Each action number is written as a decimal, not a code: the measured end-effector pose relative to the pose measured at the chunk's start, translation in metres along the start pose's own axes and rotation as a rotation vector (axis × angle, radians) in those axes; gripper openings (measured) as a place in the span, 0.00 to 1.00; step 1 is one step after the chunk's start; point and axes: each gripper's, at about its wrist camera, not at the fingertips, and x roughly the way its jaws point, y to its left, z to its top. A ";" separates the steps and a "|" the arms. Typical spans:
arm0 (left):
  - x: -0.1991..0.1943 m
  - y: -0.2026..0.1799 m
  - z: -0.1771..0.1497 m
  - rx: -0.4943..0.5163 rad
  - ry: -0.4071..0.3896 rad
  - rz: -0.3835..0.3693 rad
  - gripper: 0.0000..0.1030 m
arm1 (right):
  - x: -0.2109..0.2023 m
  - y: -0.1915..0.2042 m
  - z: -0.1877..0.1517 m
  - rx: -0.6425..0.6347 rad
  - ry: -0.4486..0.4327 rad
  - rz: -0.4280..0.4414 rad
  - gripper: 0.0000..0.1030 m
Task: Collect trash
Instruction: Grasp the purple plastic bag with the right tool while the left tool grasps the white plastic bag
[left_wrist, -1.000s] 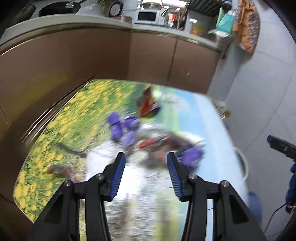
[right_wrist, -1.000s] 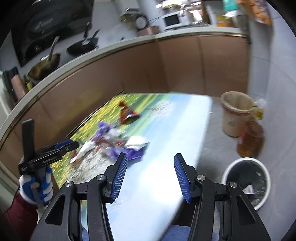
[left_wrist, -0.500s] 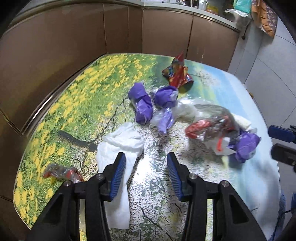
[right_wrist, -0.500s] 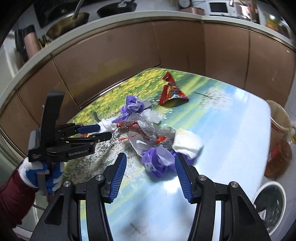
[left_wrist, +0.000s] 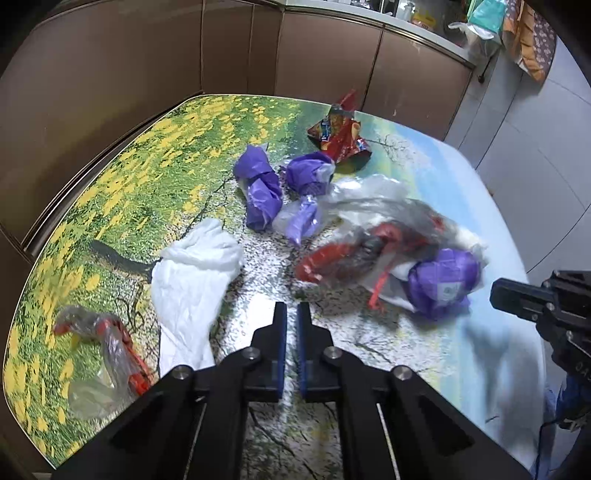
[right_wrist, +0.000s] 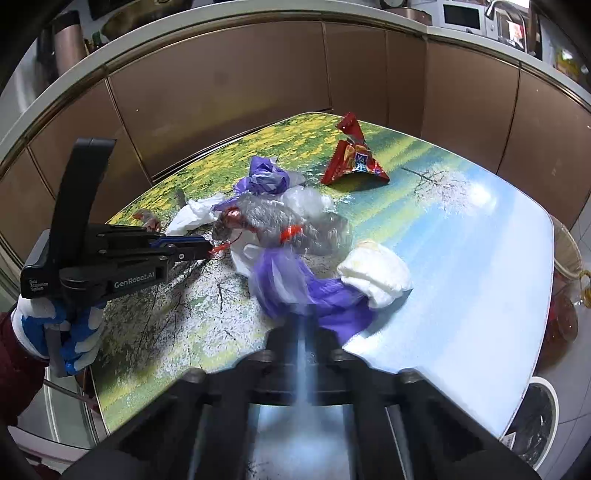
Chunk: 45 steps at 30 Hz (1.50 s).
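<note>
Trash lies on a table with a flower-field print (left_wrist: 122, 177): a red snack bag (left_wrist: 340, 133), purple wrappers (left_wrist: 260, 188), a clear bag with red contents (left_wrist: 373, 243), a purple ball of plastic (left_wrist: 445, 282), a white plastic bag (left_wrist: 192, 273) and a small clear-and-red wrapper (left_wrist: 99, 343). My left gripper (left_wrist: 291, 321) is shut and empty just above the table, short of the clear bag. My right gripper (right_wrist: 304, 321) is shut, blurred, at the near edge of the purple plastic (right_wrist: 284, 284); whether it holds it is unclear. A white wad (right_wrist: 376, 273) lies beside it.
Brown kitchen cabinets (right_wrist: 229, 92) curve around the far side of the table. A white-rimmed bin (right_wrist: 532, 417) stands on the floor at the right, below the table edge, beside a woven basket (right_wrist: 569, 254) and an amber jar (right_wrist: 561, 317).
Both grippers have closed from open. Both have moved in closer over the trash pile; the right one now reaches the purple plastic.
</note>
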 end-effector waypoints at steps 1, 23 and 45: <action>-0.003 0.000 -0.001 -0.004 -0.003 -0.004 0.04 | -0.002 -0.001 -0.002 0.006 0.001 0.009 0.00; -0.056 0.023 -0.003 -0.066 -0.091 -0.017 0.06 | 0.025 0.015 0.022 -0.125 0.039 0.056 0.30; -0.014 0.029 0.012 0.003 0.025 0.046 0.07 | -0.041 0.007 -0.003 0.008 -0.060 0.219 0.14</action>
